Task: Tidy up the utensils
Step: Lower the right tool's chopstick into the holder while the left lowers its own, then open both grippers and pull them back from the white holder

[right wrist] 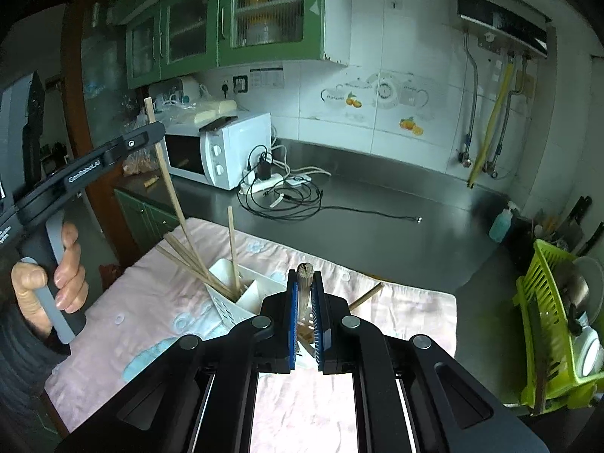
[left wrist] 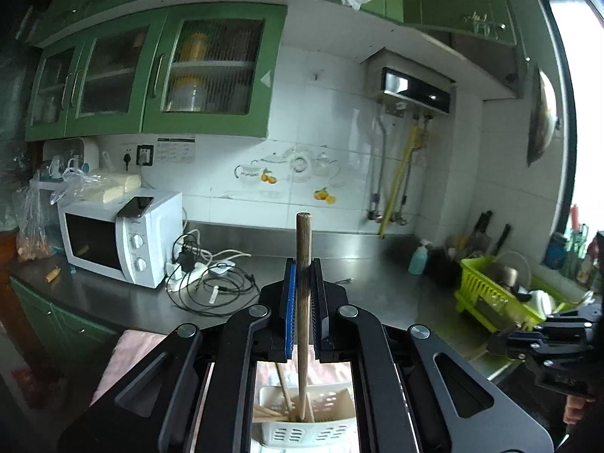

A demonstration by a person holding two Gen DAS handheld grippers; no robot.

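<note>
Above white holder (left wrist: 309, 430), chopstick (left wrist: 303, 302) clamped upright between left tongs (left wrist: 304, 275)

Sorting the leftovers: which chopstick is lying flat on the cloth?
The lone chopstick right of the white holder; the others stand in it or are gripped.
</note>
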